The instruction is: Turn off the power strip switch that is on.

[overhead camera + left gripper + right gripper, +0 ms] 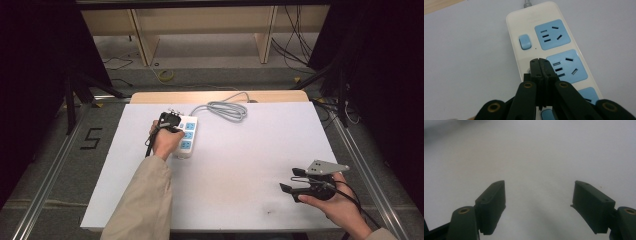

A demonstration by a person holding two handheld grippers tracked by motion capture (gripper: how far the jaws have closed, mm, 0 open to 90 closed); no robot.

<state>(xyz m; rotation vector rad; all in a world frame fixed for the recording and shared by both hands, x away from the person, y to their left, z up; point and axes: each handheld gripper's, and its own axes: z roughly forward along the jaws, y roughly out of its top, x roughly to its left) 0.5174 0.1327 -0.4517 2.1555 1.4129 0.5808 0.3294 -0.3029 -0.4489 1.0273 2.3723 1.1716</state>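
Observation:
A cream power strip (187, 136) with blue sockets and blue switches lies on the white table top, left of centre. In the left gripper view the strip (541, 15) runs away from me, and my left gripper (540, 61) is shut, jaws pressed together with nothing between them, tips over the strip beside the middle socket (566, 66) where a switch sits. In the high view the left gripper (169, 120) rests on the strip's left side. My right gripper (288, 181) is held low at the table's right front, open and empty; its jaws stand wide in the right gripper view (539, 187).
The strip's grey cable (227, 108) lies coiled behind it toward the table's far edge. The white board (240, 200) has a wooden rim at the back. Beyond the table are a shelf frame, floor cables and tripod legs.

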